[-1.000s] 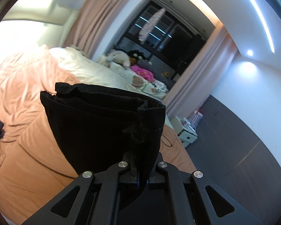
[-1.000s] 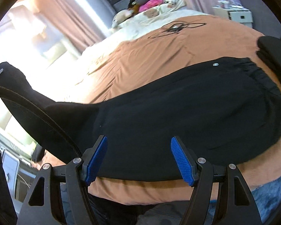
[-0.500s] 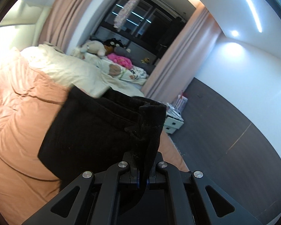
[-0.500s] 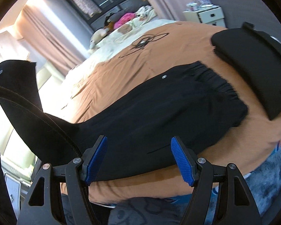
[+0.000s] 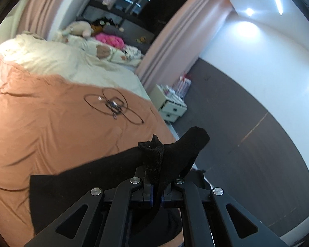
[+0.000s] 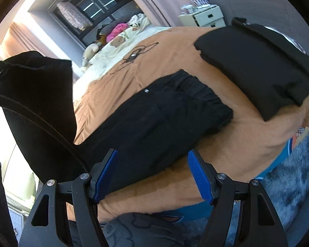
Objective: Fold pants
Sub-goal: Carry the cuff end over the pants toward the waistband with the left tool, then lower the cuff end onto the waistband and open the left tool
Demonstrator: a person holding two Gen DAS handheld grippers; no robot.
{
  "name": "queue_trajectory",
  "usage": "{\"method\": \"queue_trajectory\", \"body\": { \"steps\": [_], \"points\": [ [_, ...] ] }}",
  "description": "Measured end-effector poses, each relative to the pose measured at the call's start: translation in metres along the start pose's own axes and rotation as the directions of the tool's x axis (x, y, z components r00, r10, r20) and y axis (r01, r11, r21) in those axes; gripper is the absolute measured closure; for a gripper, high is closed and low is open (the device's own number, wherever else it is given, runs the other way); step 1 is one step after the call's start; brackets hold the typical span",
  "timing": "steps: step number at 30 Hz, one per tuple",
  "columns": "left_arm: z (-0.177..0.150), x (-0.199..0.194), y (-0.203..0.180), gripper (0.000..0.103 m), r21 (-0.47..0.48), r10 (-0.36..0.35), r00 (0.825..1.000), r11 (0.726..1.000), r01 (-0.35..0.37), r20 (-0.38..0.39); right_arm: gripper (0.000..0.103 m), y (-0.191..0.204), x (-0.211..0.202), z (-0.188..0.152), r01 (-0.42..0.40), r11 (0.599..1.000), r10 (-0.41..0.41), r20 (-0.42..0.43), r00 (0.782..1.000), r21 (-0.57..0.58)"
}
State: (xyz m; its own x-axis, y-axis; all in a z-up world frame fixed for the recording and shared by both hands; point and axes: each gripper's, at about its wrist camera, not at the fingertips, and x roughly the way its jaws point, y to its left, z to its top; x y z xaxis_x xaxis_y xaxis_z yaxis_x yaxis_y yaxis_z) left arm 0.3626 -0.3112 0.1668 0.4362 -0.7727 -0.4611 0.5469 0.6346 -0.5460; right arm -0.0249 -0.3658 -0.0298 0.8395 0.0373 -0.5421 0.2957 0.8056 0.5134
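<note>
Left wrist view: the left hand-held gripper [image 5: 157, 193] is clenched on a bunched end of the black pants [image 5: 105, 170], the dark knit fabric squeezed between its pads and poking up in a crumpled tuft above them. From the grip the cloth runs down and left onto the orange bedspread [image 5: 41, 123]. A looped black cable [image 5: 114, 107] lies farther up the bed, well apart from the pants.

Right wrist view: the right hand-held gripper [image 6: 152, 177] is released, its blue pads [image 6: 199, 177] spread wide with nothing between them. Beyond them the pants [image 6: 154, 119] lie flat across the bedspread [image 6: 226, 144], gathered elastic waistband toward the right, a small pale button near it. One end rises at the left as a dark hanging fold. A separate folded black garment [image 6: 257, 65] rests near the waistband, not touching it.
</note>
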Motion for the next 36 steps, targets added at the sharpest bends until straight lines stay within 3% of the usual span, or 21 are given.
{"method": "queue_trajectory", "body": {
  "steps": [9,16,20,23,26,31,36],
  "points": [
    [-0.019,0.076,-0.021,0.099,0.019,0.008,0.993,1.0,-0.006,-0.118,0.034,-0.015,-0.005,-0.004,0.009,0.999,-0.008,-0.016,1.0,0.047],
    [-0.024,0.116,-0.018,0.099,-0.007,0.045,0.991,0.999,-0.046,-0.122,0.034,-0.027,-0.002,-0.006,0.013,0.997,-0.011,-0.027,1.0,0.079],
    [-0.054,0.149,-0.014,0.099,-0.003,0.027,0.976,1.0,-0.028,-0.215,0.034,-0.034,-0.004,-0.01,0.019,0.995,-0.016,-0.038,0.999,0.093],
    [-0.09,0.166,-0.012,0.099,-0.004,-0.007,0.953,1.0,0.007,-0.304,0.034,-0.035,-0.008,-0.013,0.008,0.996,-0.004,-0.045,0.999,0.093],
    [-0.123,0.168,-0.012,0.098,-0.015,-0.051,0.93,0.999,0.048,-0.363,0.034,-0.032,-0.009,-0.014,-0.011,0.997,0.015,-0.042,0.999,0.08],
    [-0.158,0.152,-0.016,0.098,-0.01,-0.087,0.916,0.996,0.09,-0.393,0.034,-0.03,-0.011,-0.013,-0.044,0.996,0.047,-0.031,0.998,0.081],
    [-0.188,0.128,-0.013,0.098,0.028,-0.071,0.906,0.995,0.091,-0.417,0.034,-0.032,-0.014,-0.016,-0.056,0.995,0.059,-0.023,0.998,0.086]
  ]
}}
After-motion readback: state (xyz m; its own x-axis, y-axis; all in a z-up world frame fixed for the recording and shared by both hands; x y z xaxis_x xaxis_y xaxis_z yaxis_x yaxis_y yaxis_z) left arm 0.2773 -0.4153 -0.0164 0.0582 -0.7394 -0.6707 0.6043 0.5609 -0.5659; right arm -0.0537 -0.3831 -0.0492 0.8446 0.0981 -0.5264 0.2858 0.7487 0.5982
